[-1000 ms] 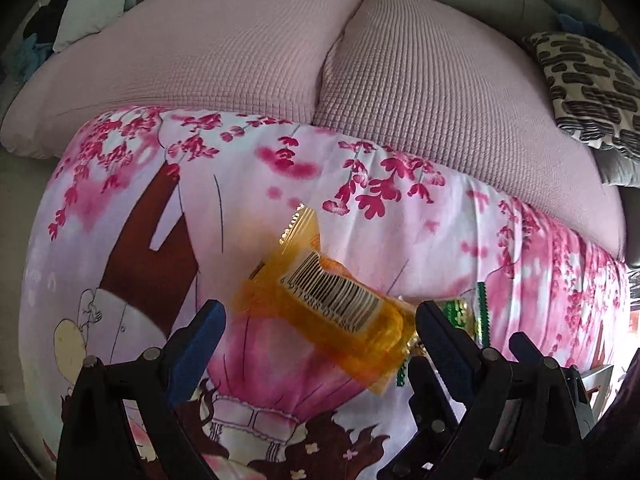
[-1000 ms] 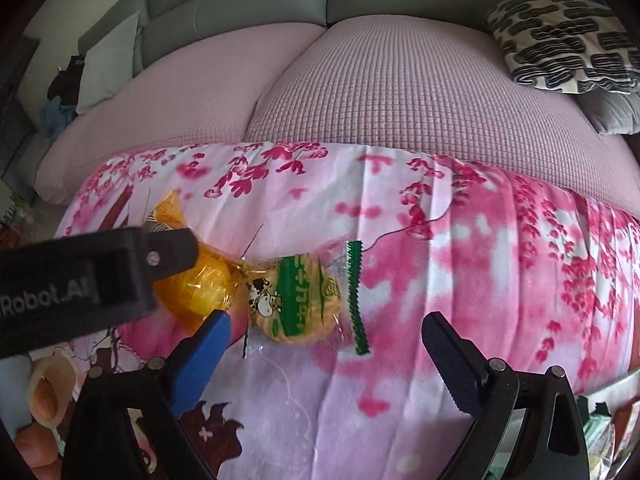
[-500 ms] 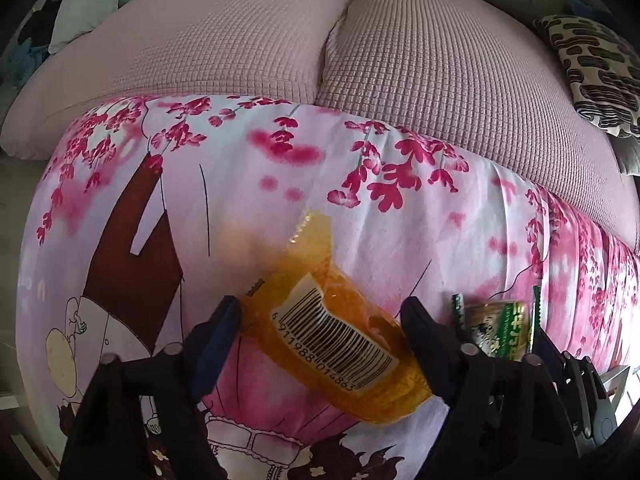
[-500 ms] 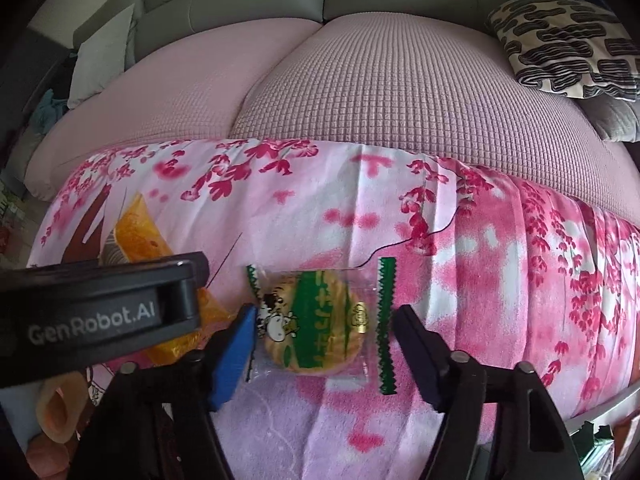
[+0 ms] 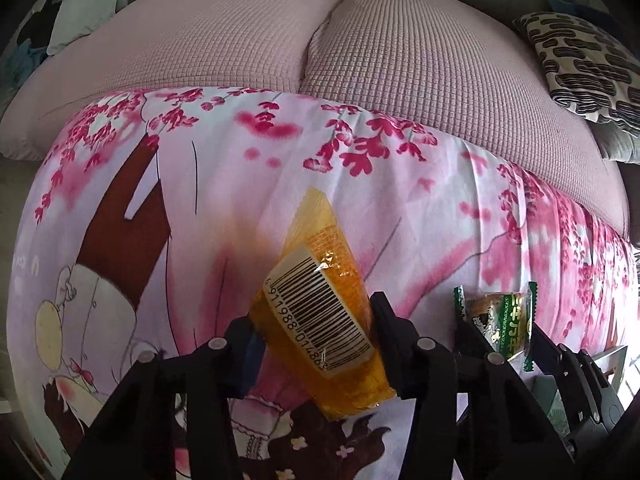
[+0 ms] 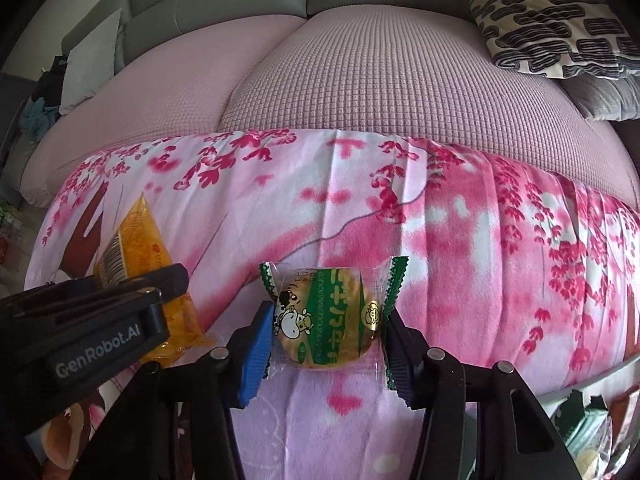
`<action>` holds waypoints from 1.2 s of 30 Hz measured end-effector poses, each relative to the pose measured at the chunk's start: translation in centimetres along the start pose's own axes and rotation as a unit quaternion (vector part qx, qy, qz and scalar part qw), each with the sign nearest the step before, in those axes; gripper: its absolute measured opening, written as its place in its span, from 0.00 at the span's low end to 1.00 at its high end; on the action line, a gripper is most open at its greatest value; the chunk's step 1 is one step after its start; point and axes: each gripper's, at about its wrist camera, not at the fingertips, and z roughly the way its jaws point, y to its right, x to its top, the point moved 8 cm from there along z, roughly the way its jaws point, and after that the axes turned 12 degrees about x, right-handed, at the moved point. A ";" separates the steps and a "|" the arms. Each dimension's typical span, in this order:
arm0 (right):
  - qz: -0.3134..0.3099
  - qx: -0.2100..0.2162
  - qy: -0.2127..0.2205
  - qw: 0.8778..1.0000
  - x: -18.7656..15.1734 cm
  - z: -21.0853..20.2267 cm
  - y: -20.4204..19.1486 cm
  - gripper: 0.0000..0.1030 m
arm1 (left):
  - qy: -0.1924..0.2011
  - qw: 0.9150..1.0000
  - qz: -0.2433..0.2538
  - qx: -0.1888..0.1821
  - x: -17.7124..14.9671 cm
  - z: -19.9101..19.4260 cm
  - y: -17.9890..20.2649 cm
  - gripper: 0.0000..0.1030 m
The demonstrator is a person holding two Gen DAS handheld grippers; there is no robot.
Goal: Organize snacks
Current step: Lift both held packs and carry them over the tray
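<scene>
My left gripper (image 5: 312, 332) is shut on an orange snack packet (image 5: 320, 312) with a barcode label, tilted up off the pink floral cloth (image 5: 360, 184). The packet also shows at the left of the right wrist view (image 6: 136, 256), inside the left gripper (image 6: 120, 300). My right gripper (image 6: 328, 340) is shut on a round biscuit in a clear wrapper with green ends and a cow picture (image 6: 328, 316). That biscuit shows in the left wrist view (image 5: 500, 320) to the right of the orange packet.
The cloth lies over a low surface in front of a sofa with pink cushions (image 6: 360, 80). A patterned black-and-cream pillow (image 6: 552, 28) lies at the back right. More wrapped snacks (image 6: 588, 432) sit at the lower right beyond the cloth's edge.
Both grippers have closed: the left on the orange packet, the right on the green-wrapped biscuit. The orange packet has tipped up more upright.
</scene>
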 end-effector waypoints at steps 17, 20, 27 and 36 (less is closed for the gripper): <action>0.032 0.008 0.010 0.999 -6.1 -6.7 0.2 0.53 | 0.042 0.996 -0.065 -0.043 -6.8 -6.4 -2.2 0.48; 0.040 0.004 0.011 0.999 -8.0 -8.1 0.4 0.53 | 0.052 0.996 -0.063 -0.043 -7.8 -7.2 -2.0 0.48; 0.049 0.000 0.030 0.998 -10.9 -11.4 0.9 0.53 | 0.076 0.994 -0.054 -0.057 -10.1 -10.1 -0.9 0.48; 0.079 -0.008 0.055 0.995 -14.0 -15.2 3.0 0.53 | 0.098 0.992 -0.036 -0.070 -12.3 -12.4 1.2 0.48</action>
